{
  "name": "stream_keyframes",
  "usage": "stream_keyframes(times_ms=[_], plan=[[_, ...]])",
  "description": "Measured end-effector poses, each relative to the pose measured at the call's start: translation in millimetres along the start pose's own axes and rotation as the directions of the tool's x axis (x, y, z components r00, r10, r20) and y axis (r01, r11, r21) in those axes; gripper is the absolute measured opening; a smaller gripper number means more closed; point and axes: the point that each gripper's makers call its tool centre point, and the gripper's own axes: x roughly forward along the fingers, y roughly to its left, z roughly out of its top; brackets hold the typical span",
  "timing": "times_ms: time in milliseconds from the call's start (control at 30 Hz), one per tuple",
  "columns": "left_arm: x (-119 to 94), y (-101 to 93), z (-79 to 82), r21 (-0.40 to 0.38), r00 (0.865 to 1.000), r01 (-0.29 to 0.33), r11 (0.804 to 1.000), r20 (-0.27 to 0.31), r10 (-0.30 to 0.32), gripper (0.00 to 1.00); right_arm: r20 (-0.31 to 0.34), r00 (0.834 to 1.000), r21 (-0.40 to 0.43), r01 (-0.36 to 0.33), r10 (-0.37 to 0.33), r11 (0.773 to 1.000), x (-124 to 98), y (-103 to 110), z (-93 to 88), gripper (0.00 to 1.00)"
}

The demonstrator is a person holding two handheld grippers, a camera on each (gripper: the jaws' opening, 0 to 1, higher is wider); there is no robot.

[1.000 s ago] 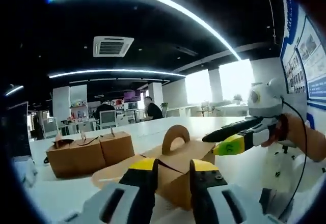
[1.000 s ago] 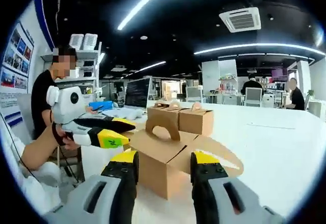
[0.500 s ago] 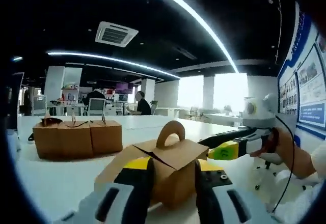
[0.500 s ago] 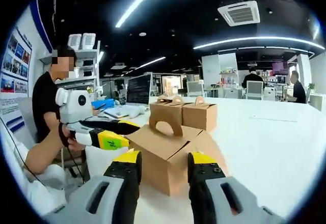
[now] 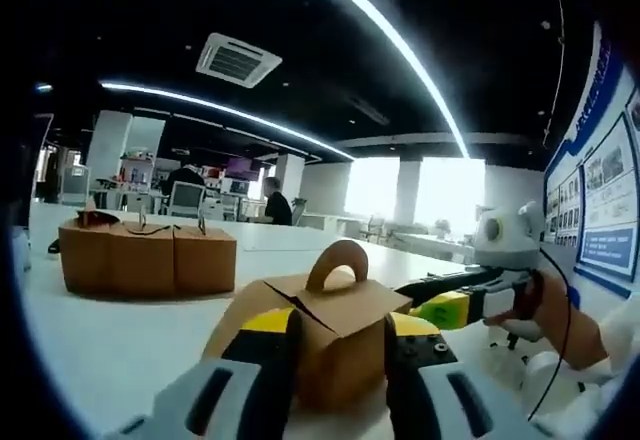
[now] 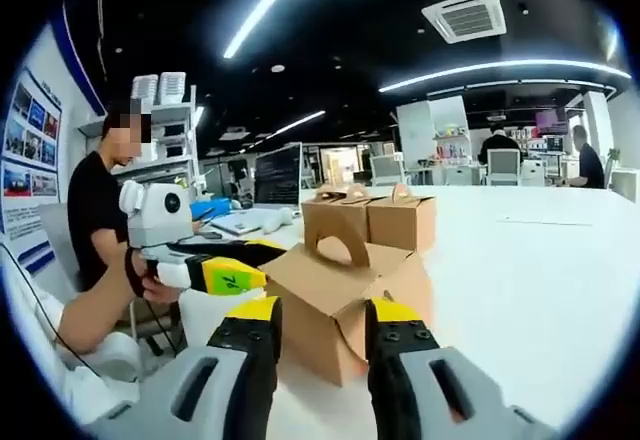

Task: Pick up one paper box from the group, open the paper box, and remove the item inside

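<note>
Looking along the left gripper [image 5: 338,335]: its two fingers [image 5: 268,345] pinch the brown paper box [image 5: 335,335] between them, on the white desk [image 5: 110,335]. The box has an arched handle on top; flaps closed at a seam. The right gripper [image 5: 450,298] comes in from the right, tips at the box's far side. A group of paper boxes [image 5: 148,258] sits well apart, to the left.

Right gripper view: the right gripper [image 6: 320,328] has its fingers [image 6: 395,335] spread either side of the paper box [image 6: 345,295]; contact unclear. The left gripper [image 6: 235,270] reaches in from the left, touching the box. The group of paper boxes [image 6: 370,218] sits behind on the desk [image 6: 520,290].
</note>
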Motion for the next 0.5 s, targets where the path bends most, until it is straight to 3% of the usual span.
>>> stream_keyframes(times_ms=[300, 500], plan=[[-0.7, -10.5, -1.9, 0.005, 1.0, -0.009, 1.0, -0.009, 0.009, 0.37, 0.008, 1.0, -0.02, 0.0, 0.0, 1.0, -1.3, -0.2, -0.8, 0.32], [-3.3, -1.9, 2.2, 0.025, 0.999, -0.03, 0.999, -0.011, 0.03, 0.36, 0.014, 1.0, -0.045, 0.027, -0.026, 0.999, -6.9, -6.1, 5.0, 0.32]])
